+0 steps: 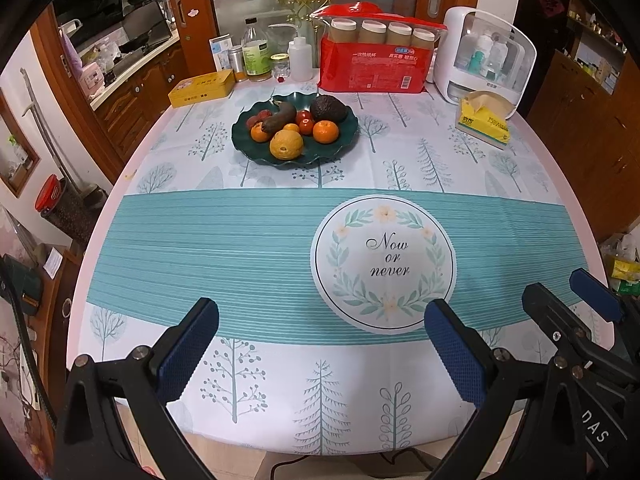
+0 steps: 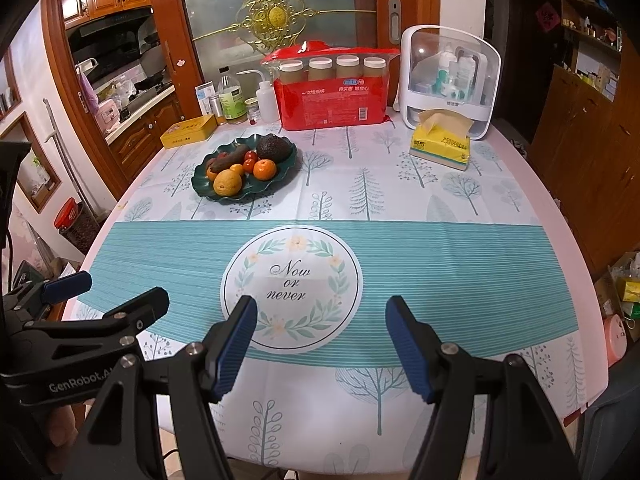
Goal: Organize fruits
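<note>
Fruit lies piled on the dark green scalloped plate [image 1: 244, 148] at the table's far left: an avocado [image 1: 329, 108], tangerines, cherry tomatoes. Our left view alone shows the reddish fruits at the plate's left rim; our right view alone shows a thumb under the left gripper [image 1: 320, 344]. Both it and the right gripper [image 2: 320, 344] hover released, jaws apart, above the tablecloth's [image 2: 460, 272] near edge.

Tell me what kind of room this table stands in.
Most likely a home dining area beside a kitchen. A range hood and pans show through the doorway at left, wooden cabinets line the right wall, and the clothed table carries a plate of fruit and a tissue pack.
</note>
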Action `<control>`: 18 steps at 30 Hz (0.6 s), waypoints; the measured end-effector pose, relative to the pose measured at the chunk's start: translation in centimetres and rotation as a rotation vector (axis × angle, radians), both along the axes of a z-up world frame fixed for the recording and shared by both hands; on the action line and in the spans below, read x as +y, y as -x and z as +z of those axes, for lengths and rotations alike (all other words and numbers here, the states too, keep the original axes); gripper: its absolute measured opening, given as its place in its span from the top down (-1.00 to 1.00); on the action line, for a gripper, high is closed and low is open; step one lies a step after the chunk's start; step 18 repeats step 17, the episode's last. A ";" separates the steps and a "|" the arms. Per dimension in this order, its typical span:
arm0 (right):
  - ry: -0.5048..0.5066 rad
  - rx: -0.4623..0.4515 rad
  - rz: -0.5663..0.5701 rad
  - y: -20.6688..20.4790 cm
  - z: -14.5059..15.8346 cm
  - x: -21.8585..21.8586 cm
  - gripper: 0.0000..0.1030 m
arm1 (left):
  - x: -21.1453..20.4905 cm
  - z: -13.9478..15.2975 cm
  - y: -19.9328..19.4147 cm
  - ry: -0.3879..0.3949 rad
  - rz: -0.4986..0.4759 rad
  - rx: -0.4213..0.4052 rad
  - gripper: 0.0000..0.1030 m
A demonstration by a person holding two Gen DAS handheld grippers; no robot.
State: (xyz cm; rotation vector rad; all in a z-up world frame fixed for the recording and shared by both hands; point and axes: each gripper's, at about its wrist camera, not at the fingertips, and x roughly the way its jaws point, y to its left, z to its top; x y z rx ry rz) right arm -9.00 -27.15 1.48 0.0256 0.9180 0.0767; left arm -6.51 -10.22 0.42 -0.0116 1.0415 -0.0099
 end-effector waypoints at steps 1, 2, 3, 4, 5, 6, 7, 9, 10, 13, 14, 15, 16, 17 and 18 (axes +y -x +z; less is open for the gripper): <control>-0.002 0.002 0.003 0.0 -0.1 0.0 -0.31 | 0.0 0.0 0.0 -0.001 0.003 0.001 -0.98; -0.004 0.004 0.005 0.0 -0.2 0.0 -0.31 | -0.1 -0.1 0.0 -0.002 0.006 0.002 -0.98; -0.005 0.005 0.007 0.0 -0.3 0.0 -0.31 | 0.0 -0.1 0.0 -0.002 0.008 0.002 -0.98; -0.006 0.005 0.009 -0.1 -0.3 0.0 -0.31 | -0.1 -0.1 -0.1 -0.002 0.007 0.002 -0.98; -0.007 0.005 0.010 0.0 -0.4 0.0 -0.31 | 0.0 -0.2 -0.1 -0.003 0.008 0.003 -0.98; -0.007 0.005 0.011 -0.1 -0.4 0.0 -0.31 | 0.1 -0.2 -0.1 -0.003 0.007 0.003 -0.98; -0.008 0.006 0.010 -0.1 -0.4 0.0 -0.31 | 0.0 -0.1 -0.1 -0.003 0.004 0.003 -0.98; -0.008 0.008 0.011 0.0 -0.4 0.0 -0.31 | 0.1 -0.3 -0.1 -0.003 0.008 0.007 -0.98; -0.008 0.008 0.011 -0.1 -0.4 0.0 -0.31 | 0.0 -0.3 -0.2 -0.004 0.010 0.009 -0.98; -0.009 0.011 0.017 -0.1 -0.5 0.0 -0.31 | -0.2 -0.4 -0.1 -0.006 0.016 0.009 -0.98; -0.009 0.010 0.016 -0.1 -0.5 -0.1 -0.31 | -0.1 -0.5 -0.1 -0.005 0.015 0.009 -0.98; -0.009 0.010 0.015 -0.2 -0.5 -0.1 -0.31 | -0.2 -0.5 -0.1 -0.005 0.015 0.010 -0.98; -0.008 0.010 0.016 -0.1 -0.5 0.0 -0.31 | -0.2 -0.5 -0.2 -0.006 0.017 0.011 -0.98; -0.009 0.010 0.016 -0.1 -0.5 0.0 -0.31 | -0.2 -0.5 -0.2 -0.005 0.016 0.012 -0.98; -0.009 0.010 0.016 -0.1 -0.5 0.0 -0.31 | -0.2 -0.5 -0.2 -0.005 0.016 0.012 -0.98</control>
